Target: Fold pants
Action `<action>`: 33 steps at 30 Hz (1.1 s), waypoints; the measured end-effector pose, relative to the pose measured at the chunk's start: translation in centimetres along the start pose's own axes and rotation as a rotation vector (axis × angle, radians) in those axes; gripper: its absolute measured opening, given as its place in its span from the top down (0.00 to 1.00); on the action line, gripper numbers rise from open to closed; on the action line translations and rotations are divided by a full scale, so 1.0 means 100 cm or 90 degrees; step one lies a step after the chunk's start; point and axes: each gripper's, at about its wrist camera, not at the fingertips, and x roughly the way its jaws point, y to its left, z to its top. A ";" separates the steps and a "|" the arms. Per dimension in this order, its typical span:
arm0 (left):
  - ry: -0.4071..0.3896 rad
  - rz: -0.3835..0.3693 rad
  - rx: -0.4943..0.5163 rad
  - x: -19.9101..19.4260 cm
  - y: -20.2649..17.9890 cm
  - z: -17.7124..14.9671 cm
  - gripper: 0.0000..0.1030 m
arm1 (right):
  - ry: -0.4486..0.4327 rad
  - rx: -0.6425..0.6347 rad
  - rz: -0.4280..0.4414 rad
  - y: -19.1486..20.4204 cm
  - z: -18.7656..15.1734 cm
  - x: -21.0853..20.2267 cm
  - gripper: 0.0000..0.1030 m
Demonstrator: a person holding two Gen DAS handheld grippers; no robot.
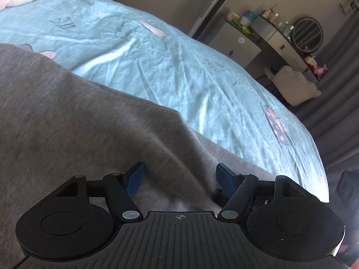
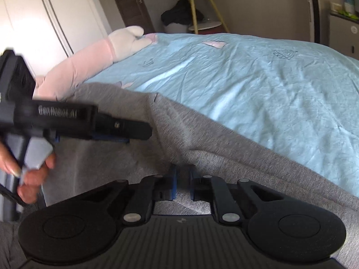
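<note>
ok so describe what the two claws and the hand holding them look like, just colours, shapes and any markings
Both claws are matte black plastic with blue finger pads, round disc housings either side, silver pivot screws and a ribbed centre plate. The left claw has a small crosshair mark on that plate. Seen side-on from the right claw, its body carries raised lettering, too blurred to read surely. The bare hand squeezes a grey trigger.

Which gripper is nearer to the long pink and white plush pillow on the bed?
Left. In the right wrist view the left gripper hovers over the grey pants just below the pink and white plush pillow; the right gripper sits lower, farther away.
</note>
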 end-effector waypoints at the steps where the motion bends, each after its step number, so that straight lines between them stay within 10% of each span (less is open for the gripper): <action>1: 0.004 0.007 0.005 0.001 -0.006 0.001 0.27 | 0.000 0.003 0.002 0.001 -0.001 0.000 0.93; 7: 0.030 0.050 -0.038 0.025 -0.016 0.008 0.26 | 0.005 -0.027 -0.015 0.014 -0.006 0.004 0.95; 12: 0.017 0.096 -0.003 0.030 -0.014 0.004 0.51 | 0.000 -0.004 -0.011 0.011 -0.004 -0.002 0.95; 20: 0.005 0.028 -0.042 0.015 0.016 0.000 0.83 | -0.114 0.246 0.058 -0.029 0.020 -0.034 0.75; 25: -0.005 0.027 -0.028 0.009 0.013 -0.003 0.85 | -0.072 0.423 0.178 -0.036 0.028 0.003 0.57; 33: -0.008 0.024 -0.020 0.010 0.014 -0.005 0.85 | -0.044 0.599 0.187 -0.039 0.008 0.051 0.56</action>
